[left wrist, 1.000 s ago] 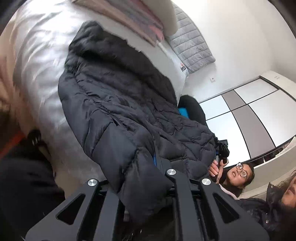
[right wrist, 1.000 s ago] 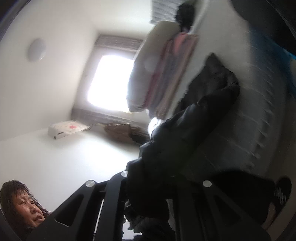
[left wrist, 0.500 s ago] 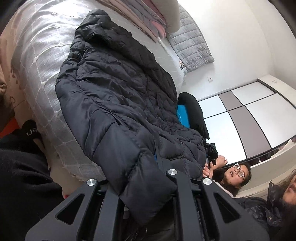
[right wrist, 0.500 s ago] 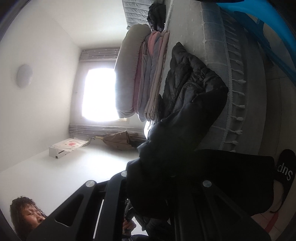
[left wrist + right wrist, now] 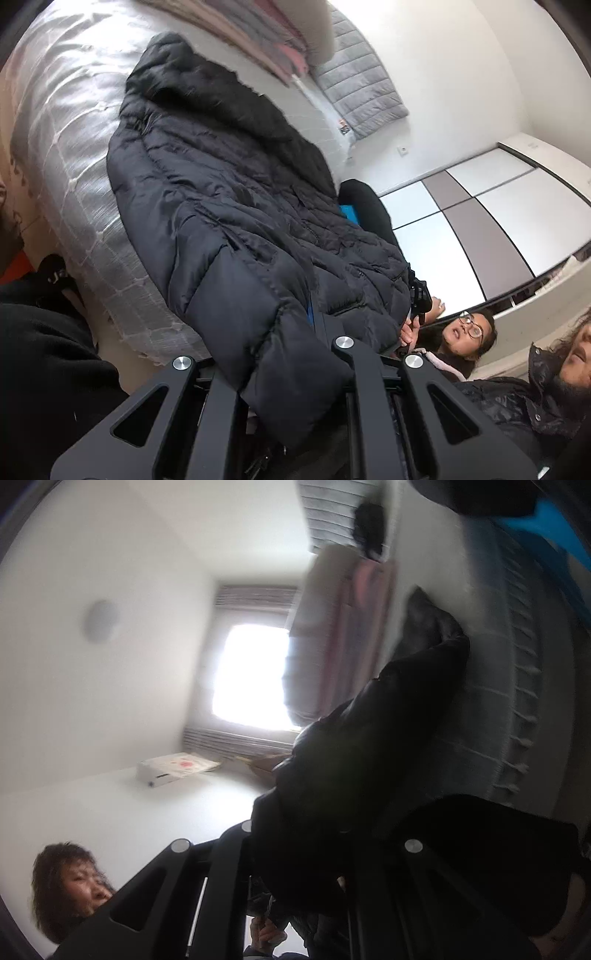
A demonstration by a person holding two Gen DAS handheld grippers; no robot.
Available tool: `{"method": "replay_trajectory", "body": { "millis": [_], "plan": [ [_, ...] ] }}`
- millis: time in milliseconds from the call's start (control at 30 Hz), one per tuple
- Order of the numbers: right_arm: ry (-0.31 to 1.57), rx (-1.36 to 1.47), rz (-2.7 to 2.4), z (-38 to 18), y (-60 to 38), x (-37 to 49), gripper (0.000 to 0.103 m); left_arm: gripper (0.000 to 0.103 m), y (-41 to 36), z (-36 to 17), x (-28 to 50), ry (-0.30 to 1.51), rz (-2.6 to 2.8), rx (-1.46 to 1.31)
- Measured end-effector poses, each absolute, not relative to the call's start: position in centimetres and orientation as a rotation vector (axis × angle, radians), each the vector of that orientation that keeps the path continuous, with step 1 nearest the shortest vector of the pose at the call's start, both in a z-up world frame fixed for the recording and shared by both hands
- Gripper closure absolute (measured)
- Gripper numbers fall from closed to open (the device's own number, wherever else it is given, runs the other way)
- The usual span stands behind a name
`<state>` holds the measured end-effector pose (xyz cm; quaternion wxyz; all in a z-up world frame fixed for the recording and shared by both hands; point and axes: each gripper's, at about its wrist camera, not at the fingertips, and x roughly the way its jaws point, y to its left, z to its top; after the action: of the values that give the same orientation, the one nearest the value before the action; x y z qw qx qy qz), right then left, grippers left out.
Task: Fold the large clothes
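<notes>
Left wrist view, hold: your left gripper (image 5: 286, 373) has its fingers (image 5: 354, 369) pinching a padded hem end of the black quilted puffer coat (image 5: 229, 192); the cloth bulges out between them.
Left wrist view, coat: most of it lies spread lengthwise on the grey grid-patterned bed cover (image 5: 62, 140), hood end far from you, near end lifted off the bed edge toward the gripper.
Left wrist view, reason: holding a hem corner lets you carry that end over the body for a fold, I judge.
Left wrist view, surroundings: a stack of folded pink and grey blankets (image 5: 266, 44) sits past the hood; two onlookers, one with glasses (image 5: 467, 330), stand by the white and grey sliding wardrobe (image 5: 461, 221).
Right wrist view, hold: your right gripper (image 5: 299, 867) has its fingers (image 5: 229, 867) closed on another dark fold of the same coat; the frame is blurred, so the exact spot is unclear.
Right wrist view, coat: it runs from the fingers up to the bed, raised.
Right wrist view, reason: gripping both near corners keeps the hem taut and level.
Right wrist view, surroundings: bright window (image 5: 251, 675), a third onlooker (image 5: 70, 890) low left.
</notes>
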<state>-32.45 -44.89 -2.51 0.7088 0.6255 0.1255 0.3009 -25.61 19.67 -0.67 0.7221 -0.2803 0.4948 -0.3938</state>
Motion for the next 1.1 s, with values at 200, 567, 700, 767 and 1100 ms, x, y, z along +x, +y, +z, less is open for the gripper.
{"method": "replay_trajectory", "body": {
  "millis": [200, 567, 700, 767, 1100],
  "plan": [
    [0.212, 1.337, 0.71, 0.0, -45.1, -35.1, 0.093, 0.095, 19.7, 2.1, -28.2, 1.037, -0.925, -0.581],
    [0.23, 1.411, 0.702, -2.5, -45.4, -35.2, 0.093, 0.095, 19.8, 0.1, -28.1, 1.088, -0.914, -0.619],
    [0.215, 1.422, 0.702, -1.9, -45.9, -34.0, 0.091, 0.094, 20.1, 0.7, -26.4, 1.061, -0.917, -0.648],
    [0.209, 1.419, 0.706, -1.3, -46.1, -32.9, 0.091, 0.094, 20.0, 1.3, -25.1, 1.039, -0.917, -0.657],
    [0.23, 1.436, 0.688, 0.5, -47.9, -23.5, 0.09, 0.093, 19.1, 3.5, -15.4, 0.984, -0.884, -0.717]
  ]
}}
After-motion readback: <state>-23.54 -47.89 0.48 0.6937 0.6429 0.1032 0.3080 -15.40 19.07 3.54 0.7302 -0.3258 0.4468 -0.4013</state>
